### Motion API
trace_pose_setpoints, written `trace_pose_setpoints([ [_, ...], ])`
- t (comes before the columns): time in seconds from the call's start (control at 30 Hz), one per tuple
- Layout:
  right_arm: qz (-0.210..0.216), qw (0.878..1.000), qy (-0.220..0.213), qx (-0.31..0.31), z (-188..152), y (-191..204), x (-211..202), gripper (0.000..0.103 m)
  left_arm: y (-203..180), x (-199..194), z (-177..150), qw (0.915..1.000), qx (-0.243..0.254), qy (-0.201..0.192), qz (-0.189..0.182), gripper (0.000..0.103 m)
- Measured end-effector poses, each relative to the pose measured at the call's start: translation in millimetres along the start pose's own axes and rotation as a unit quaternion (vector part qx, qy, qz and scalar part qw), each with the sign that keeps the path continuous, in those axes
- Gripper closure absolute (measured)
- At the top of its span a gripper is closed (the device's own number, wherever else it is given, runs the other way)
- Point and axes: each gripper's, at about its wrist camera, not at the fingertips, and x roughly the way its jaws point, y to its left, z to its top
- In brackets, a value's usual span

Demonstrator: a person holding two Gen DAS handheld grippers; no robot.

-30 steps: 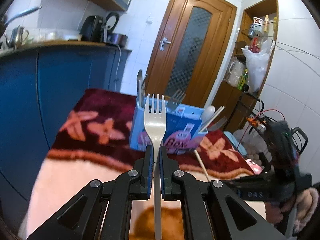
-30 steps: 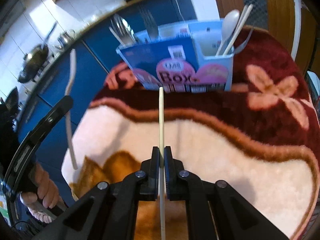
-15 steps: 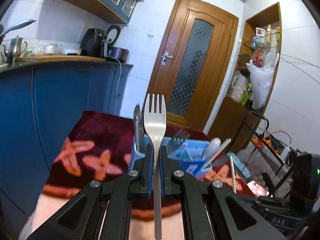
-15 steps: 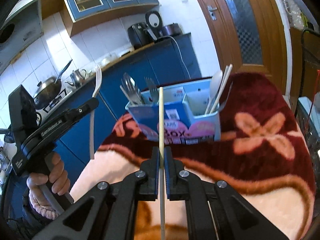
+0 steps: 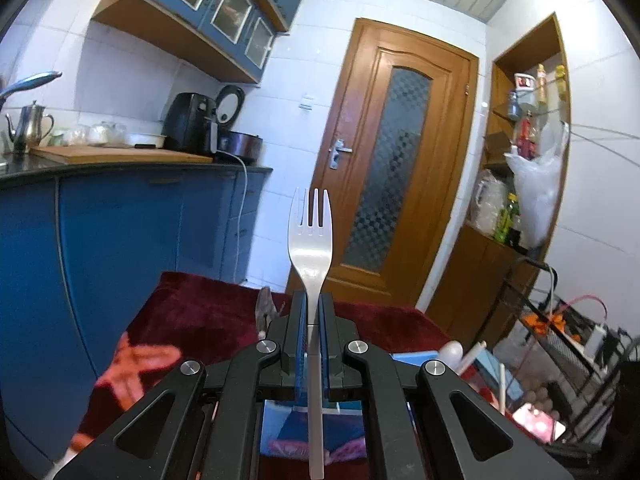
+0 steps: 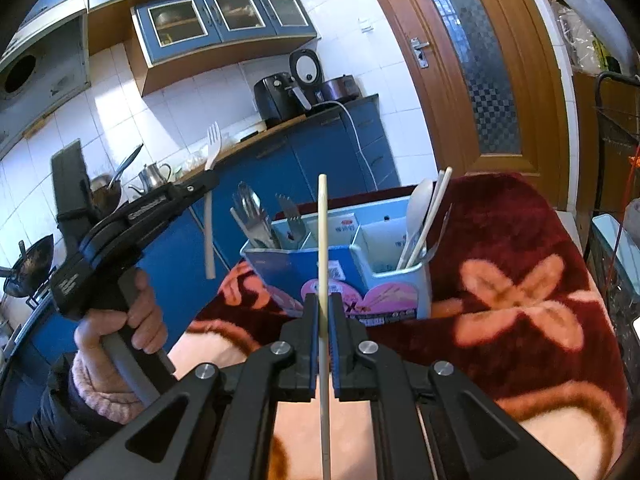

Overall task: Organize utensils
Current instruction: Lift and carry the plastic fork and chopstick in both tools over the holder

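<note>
My left gripper (image 5: 313, 300) is shut on a steel fork (image 5: 311, 236) that stands upright, tines up; the same fork (image 6: 212, 148) shows in the right wrist view, held high to the left of the box. My right gripper (image 6: 324, 300) is shut on a pale chopstick (image 6: 323, 240) that points up in front of the blue divided box (image 6: 340, 276). The box's left compartment holds forks and spoons (image 6: 252, 216). Its right compartment holds a white spoon and chopsticks (image 6: 424, 216). In the left wrist view the box (image 5: 412, 358) is mostly hidden below the gripper.
The box stands on a dark red flowered blanket (image 6: 516, 296) over a table. Blue kitchen cabinets (image 5: 120, 232) run along the left, a wooden door (image 5: 392, 184) stands behind. A wire rack with clutter (image 5: 560, 340) is at the right. A person's hand (image 6: 120, 320) grips the left tool.
Both grippers rose and tilted upward. The left one moved toward the box, which has sunk under its fingers. The box shows lower in the right wrist view too. Both grips are unchanged.
</note>
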Motion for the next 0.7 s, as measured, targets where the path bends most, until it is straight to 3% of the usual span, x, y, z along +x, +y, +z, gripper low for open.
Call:
trace_pose_setpoints([
  [0.23, -0.003, 1.000, -0.029, -0.010, 11, -6, 2, 0.097, -6, 25, 11, 0.9979, 0.004, -0.050, 0.040, 0.097],
  [0.47, 0.000, 0.999, -0.054, -0.009, 31, -11, 13, 0.097, -6, 45, -1, 0.9969, 0.002, -0.058, 0.052, 0.097],
  [0.7, -0.034, 0.992, -0.113, -0.033, 61, -5, 28, 0.097, -7, 48, -12, 0.9957, 0.012, -0.069, 0.061, 0.097],
])
